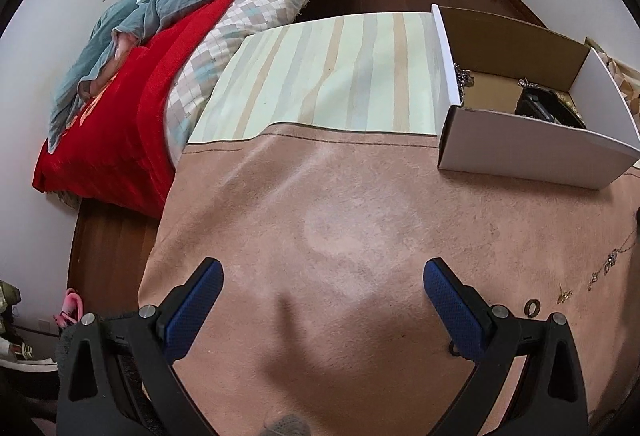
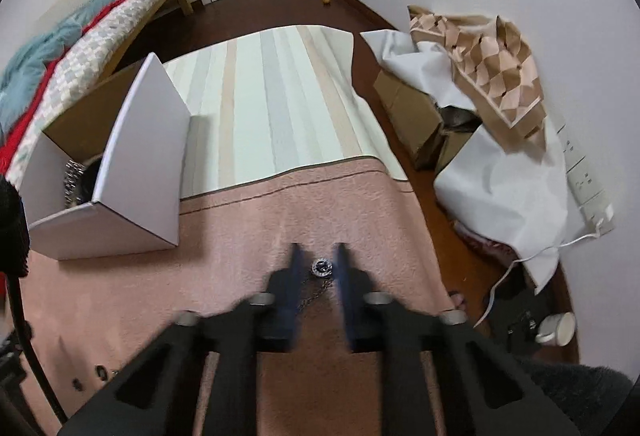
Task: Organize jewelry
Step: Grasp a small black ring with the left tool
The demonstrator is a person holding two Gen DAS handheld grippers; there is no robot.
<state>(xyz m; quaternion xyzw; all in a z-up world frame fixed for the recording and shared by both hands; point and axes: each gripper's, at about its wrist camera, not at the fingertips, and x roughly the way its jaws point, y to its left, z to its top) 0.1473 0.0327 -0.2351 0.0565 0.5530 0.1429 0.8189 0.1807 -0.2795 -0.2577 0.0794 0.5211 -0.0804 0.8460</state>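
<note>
Left claw spread wide, gripping nothing, over bare pink cloth on the worktop. Right claw narrowed around a round pendant with chain lying on the cloth, fingers blurred, contact impossible to tell. White box beyond, holding a chain and dark item; necklace and ring lying nearby.

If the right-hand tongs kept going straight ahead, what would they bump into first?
Probably the round pendant lying on the pink cloth, right between the right tongs' tips, its chain trailing back between them; motion blur makes depth uncertain.
</note>
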